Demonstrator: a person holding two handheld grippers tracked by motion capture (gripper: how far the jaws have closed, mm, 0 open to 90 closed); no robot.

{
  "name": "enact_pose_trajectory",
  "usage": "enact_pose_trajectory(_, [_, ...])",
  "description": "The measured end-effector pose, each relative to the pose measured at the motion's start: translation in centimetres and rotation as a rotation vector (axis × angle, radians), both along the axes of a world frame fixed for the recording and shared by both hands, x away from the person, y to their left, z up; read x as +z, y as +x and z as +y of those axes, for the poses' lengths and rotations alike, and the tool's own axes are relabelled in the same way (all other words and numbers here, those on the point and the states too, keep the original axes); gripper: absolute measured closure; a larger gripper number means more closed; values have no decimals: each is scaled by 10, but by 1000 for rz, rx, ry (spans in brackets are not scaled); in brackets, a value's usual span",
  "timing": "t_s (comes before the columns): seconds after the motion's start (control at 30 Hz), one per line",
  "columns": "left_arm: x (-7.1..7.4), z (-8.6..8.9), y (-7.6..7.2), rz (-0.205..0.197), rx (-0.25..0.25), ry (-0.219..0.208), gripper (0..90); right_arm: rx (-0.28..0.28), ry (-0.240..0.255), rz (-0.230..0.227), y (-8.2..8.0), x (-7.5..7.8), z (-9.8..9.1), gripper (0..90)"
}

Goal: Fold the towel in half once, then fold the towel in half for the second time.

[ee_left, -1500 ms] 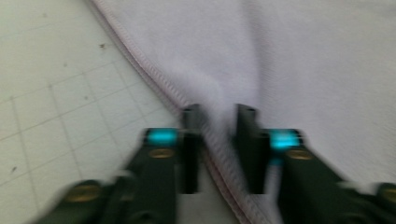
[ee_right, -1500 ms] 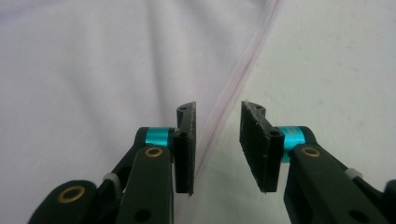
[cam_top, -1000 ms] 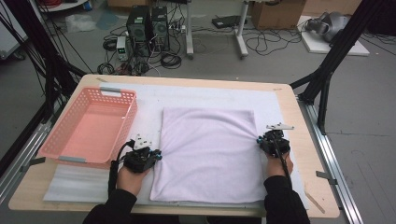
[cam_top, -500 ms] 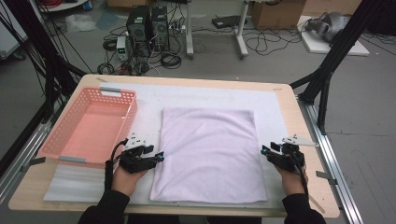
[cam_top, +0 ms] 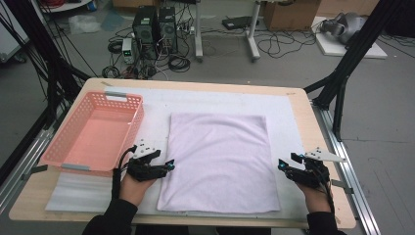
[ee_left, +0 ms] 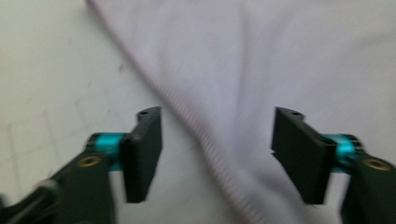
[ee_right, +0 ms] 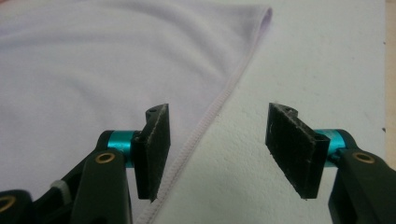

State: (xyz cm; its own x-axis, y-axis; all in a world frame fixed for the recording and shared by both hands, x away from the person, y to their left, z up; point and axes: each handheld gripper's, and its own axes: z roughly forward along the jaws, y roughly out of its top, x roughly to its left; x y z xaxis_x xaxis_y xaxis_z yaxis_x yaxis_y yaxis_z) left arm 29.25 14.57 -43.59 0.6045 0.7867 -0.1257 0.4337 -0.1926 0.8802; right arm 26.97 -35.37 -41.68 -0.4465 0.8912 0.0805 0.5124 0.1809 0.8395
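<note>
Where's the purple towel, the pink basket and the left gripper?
purple towel [cam_top: 220, 156], high view, middle of the cloth
pink basket [cam_top: 134, 117], high view, right wall
left gripper [cam_top: 169, 165], high view, between its open jaws

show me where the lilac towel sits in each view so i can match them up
High view: the lilac towel lies flat mid-table on the white mat, right of the pink basket.
Left gripper view: the lilac towel covers the upper right, its hem running diagonally between the open fingers.
Right gripper view: the lilac towel covers the upper left, with a corner at the top.
Shared landmark: the towel's stitched hem against the white mat.
</note>
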Motion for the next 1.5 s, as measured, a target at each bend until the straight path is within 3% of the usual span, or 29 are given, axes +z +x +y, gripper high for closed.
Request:
enact_pose_trajectory(0.03, [5,-2,-1,-41,6,-23,228,15,8,-10,0,1,-1,329])
enact_pose_trajectory(0.1, [7,-2,-2,-60,1,-40,147,46,25,-38,-1,2,-1,265])
enact_pose_trajectory(0.13, [10,-3,-5,-91,-47,-90,147,85,30,-58,-1,2,-1,235])
enact_pose_trajectory(0.17, [11,-3,-5,-105,-59,-106,148,101,22,-71,-2,2,0,220])
enact_pose_trajectory(0.3, [12,-1,-6,-110,-78,-150,148,108,22,-107,-1,5,5,185])
enact_pose_trajectory(0.37, [12,1,-8,-124,-87,-148,153,97,23,-122,-3,7,8,170])
enact_pose_trajectory(0.53, [11,1,-7,-117,-84,-131,162,80,3,-113,-3,5,6,169])
enact_pose_trajectory(0.93, [9,0,1,-79,-70,-144,158,89,-2,-98,1,3,11,170])
enact_pose_trajectory(1.17, [18,0,8,-89,-61,-145,161,91,-5,-89,3,2,10,170])
enact_pose_trajectory(1.43, [39,-11,45,-32,-47,-118,177,88,14,-76,6,1,5,170])
enact_pose_trajectory(1.5, [43,-14,56,-26,-30,-132,177,81,15,-76,8,1,4,170])
